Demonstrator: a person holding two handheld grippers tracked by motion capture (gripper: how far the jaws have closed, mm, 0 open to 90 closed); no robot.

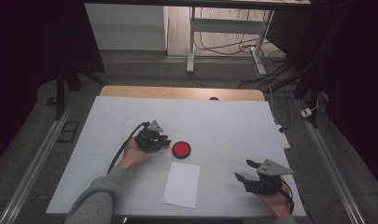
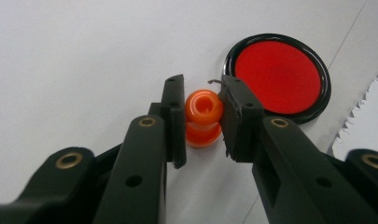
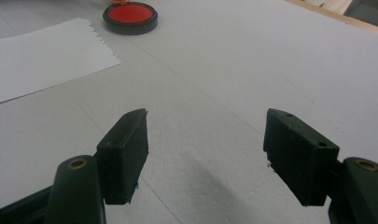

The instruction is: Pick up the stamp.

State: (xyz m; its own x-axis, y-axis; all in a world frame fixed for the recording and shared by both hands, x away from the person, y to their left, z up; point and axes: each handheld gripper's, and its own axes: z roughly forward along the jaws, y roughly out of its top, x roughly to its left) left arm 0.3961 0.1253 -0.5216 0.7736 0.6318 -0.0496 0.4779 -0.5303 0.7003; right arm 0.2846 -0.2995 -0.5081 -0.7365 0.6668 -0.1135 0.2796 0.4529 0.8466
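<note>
A: What's the left gripper [image 2: 203,119] doing?
B: It's clamping a small orange stamp [image 2: 203,117], standing upright on the white table [image 1: 224,121]; both jaws are pressing its sides. It's sitting just beside the round red ink pad [image 2: 277,77] with the black rim.

A: And the right gripper [image 3: 205,156]?
B: It's hovering with jaws wide apart, nothing between them, well away from the pad, at the table's near right.

A: Any writing showing?
B: Nothing readable on stamp or pad. The white paper sheet [image 1: 182,184] is lying near the pad, looking blank, though the high view is probably too coarse to tell.
</note>
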